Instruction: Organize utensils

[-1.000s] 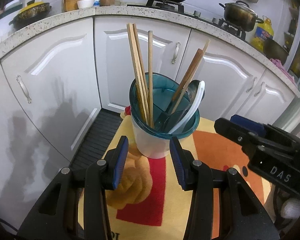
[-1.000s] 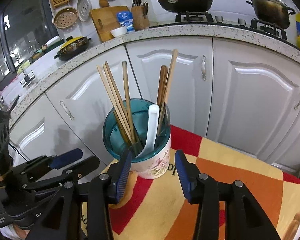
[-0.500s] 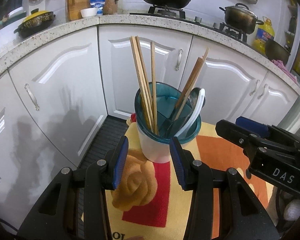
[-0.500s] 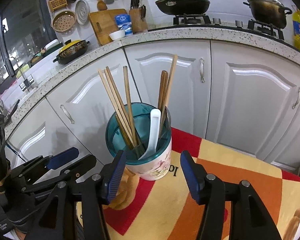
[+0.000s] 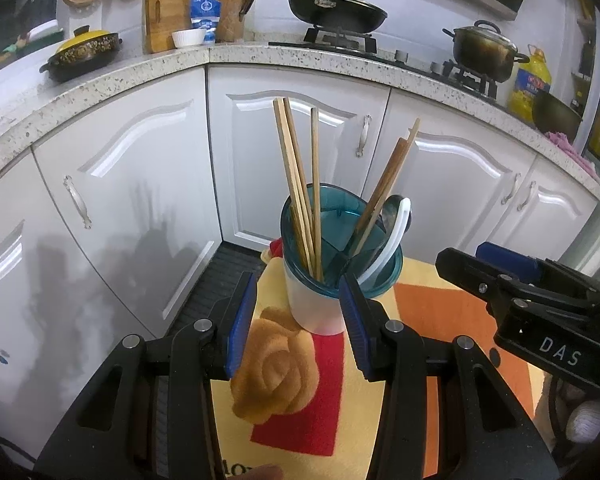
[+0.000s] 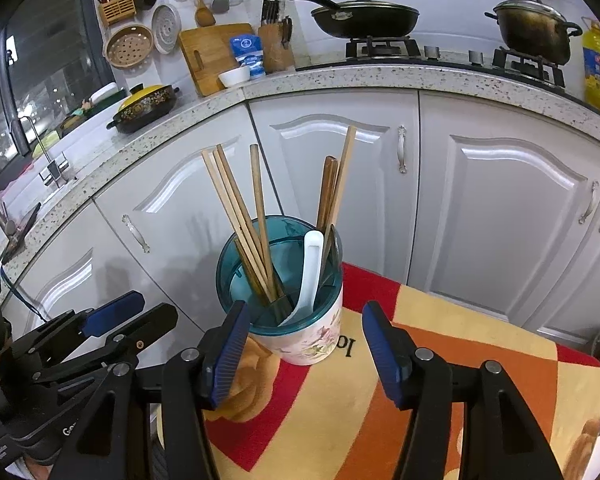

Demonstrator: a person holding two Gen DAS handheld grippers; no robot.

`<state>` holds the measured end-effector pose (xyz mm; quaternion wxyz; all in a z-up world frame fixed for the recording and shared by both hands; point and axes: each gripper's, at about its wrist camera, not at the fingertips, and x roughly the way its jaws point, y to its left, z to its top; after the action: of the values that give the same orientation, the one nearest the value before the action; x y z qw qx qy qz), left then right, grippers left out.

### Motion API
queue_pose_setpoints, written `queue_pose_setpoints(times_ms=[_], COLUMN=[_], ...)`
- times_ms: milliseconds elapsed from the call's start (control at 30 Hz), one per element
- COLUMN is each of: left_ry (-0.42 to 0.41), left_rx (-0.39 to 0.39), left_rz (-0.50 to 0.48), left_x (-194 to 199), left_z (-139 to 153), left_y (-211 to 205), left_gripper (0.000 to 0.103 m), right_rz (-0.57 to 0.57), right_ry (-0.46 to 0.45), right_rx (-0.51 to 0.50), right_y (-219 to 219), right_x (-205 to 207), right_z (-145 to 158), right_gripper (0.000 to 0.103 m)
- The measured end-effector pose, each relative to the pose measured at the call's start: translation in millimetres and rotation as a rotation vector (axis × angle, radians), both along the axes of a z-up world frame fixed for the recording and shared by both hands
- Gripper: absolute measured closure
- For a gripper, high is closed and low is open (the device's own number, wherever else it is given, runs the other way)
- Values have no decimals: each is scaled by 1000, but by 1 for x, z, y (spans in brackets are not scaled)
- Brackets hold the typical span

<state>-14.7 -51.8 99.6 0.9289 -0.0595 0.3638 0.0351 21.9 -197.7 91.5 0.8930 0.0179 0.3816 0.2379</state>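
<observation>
A white utensil holder with a teal divided insert [image 5: 320, 304] [image 6: 304, 340] stands on a colourful cloth. Several wooden chopsticks [image 5: 300, 184] [image 6: 240, 216] stand in its left compartment, darker chopsticks [image 5: 384, 188] [image 6: 332, 188] in the right one, beside a white spoon [image 5: 388, 244] [image 6: 310, 276] and a metal spoon. My left gripper [image 5: 296, 320] is open and empty, just in front of the holder. My right gripper [image 6: 304, 354] is open and empty, its fingers either side of the holder's near face. Each gripper shows in the other's view [image 5: 520, 292] [image 6: 100, 328].
The cloth [image 5: 292, 400] [image 6: 440, 380] covers a small table with its edge close behind the holder. White cabinet doors [image 5: 300, 140] [image 6: 492, 208] stand beyond, under a speckled counter [image 6: 340, 76] with pans, a pot and a cutting board.
Both grippers have drawn back and risen a little from the holder, so more counter shows. The right gripper's jaws have opened wider. The utensils have not moved.
</observation>
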Motion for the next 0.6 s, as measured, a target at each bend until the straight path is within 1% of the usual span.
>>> queue_pose_setpoints(times_ms=[167, 400, 600], left_ry=[-20, -21, -27], left_rx=[2, -1, 13], left_rz=[8, 10, 7], left_x=[-4, -4, -5], left_z=[4, 4, 4], left_y=[1, 1, -2], left_gripper=[61, 61, 61], right_rz=[8, 16, 24], right_ry=[-5, -8, -5], right_rx=[-7, -16, -23], right_y=[2, 6, 8], right_x=[-1, -4, -5], right_z=[0, 0, -1], right_gripper=[46, 46, 46])
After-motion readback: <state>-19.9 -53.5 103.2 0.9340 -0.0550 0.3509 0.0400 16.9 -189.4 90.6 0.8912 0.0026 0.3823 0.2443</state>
